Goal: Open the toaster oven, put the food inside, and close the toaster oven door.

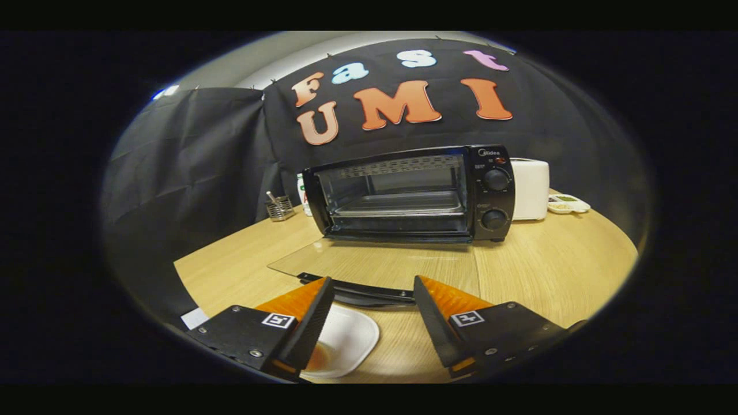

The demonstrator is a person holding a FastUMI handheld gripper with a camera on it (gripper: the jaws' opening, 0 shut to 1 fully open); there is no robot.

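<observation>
toaster oven (415, 193) beyond tongs (373, 286), dish (346, 340) between

Partly hiding behind the gripper's (373, 285) spread-apart left finger (314, 311), with nothing held between the two: a white dish (346, 340) near the tabletop's (548, 259) front edge, its contents too unclear to tell. Hiding behind the fingertips: the dark handle bar (369, 294) of the toaster oven's (409, 193) lowered glass door (380, 265). Peeking out from behind the oven: a white appliance (530, 187) and a can (301, 193), both mostly covered. Staying too small to make out near the far edge: a metal holder's (279, 207) contents and a small tray (568, 203).
</observation>
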